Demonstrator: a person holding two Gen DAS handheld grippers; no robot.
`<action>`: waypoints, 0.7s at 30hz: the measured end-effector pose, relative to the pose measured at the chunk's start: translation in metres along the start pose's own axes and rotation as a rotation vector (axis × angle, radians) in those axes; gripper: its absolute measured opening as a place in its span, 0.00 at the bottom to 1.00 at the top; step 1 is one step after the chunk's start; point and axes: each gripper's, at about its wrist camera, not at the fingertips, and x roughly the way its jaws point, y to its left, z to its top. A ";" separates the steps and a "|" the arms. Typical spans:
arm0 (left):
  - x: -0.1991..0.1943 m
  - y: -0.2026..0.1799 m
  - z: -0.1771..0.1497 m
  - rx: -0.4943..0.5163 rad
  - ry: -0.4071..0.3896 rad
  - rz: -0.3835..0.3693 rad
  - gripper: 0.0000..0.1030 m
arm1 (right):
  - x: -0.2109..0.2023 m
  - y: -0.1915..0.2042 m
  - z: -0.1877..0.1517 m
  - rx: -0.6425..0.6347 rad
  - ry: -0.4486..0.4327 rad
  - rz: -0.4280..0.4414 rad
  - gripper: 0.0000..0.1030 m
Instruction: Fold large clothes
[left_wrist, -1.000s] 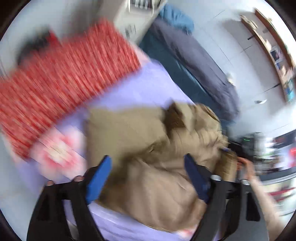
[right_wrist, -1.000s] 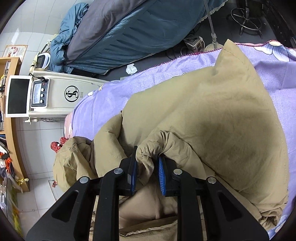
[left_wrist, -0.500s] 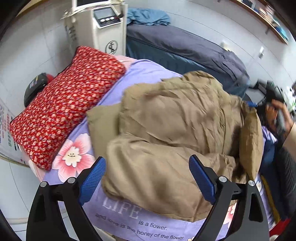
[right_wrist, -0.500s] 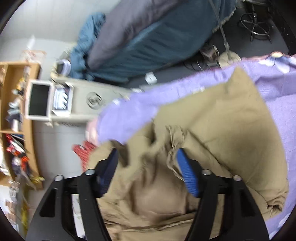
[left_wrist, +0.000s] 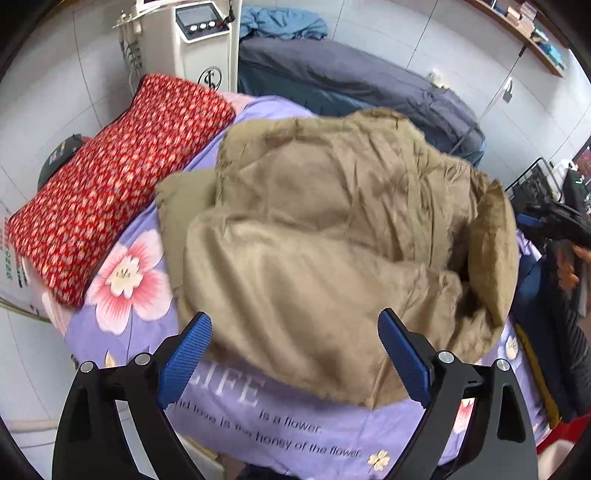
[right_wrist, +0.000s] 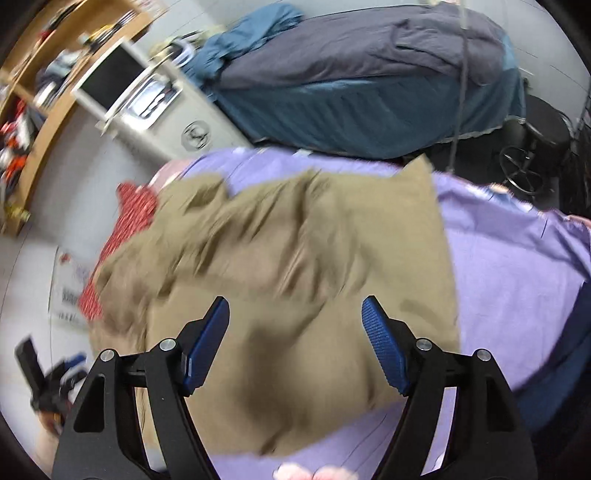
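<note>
The left gripper (left_wrist: 294, 330) hangs with its jaws spread wide and nothing between them, its blue pads (left_wrist: 184, 360) clear of the cloth below. The right gripper (right_wrist: 295, 319) is likewise released, jaws far apart and empty, poised above the same cloth; its view is blurred, so fine detail there cannot be told. The task's thing, a large tan garment (left_wrist: 332, 236), lies bunched and creased in a rough heap on the bed, one layer lapped over another, with a darker lining showing at its right edge in the left wrist view. Under it lies a purple bedsheet (left_wrist: 288, 424) printed with pink flowers and a line of words near its front edge. A red patterned pillow (left_wrist: 114, 177) rests on the sheet at the left, just beside the garment and seemingly apart from it. Behind the pillow stands a white machine (left_wrist: 199, 40) with a small screen and knobs. A second bed with a dark grey and teal cover (left_wrist: 351, 85) runs along the white tiled wall, a blue cloth (left_wrist: 280, 24) heaped at its head. A wooden shelf (right_wrist: 44, 85) crowded with things is fixed to the wall at the left of the right wrist view.
</note>
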 end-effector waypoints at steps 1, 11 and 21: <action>0.002 0.001 -0.005 -0.004 0.018 -0.003 0.87 | -0.004 0.012 -0.012 -0.030 -0.002 0.016 0.72; 0.032 -0.016 -0.033 -0.039 0.117 -0.124 0.87 | 0.032 0.129 -0.078 -0.067 0.179 -0.013 0.76; 0.070 -0.026 -0.004 -0.081 0.133 -0.102 0.29 | 0.052 0.116 -0.065 -0.063 0.195 -0.096 0.01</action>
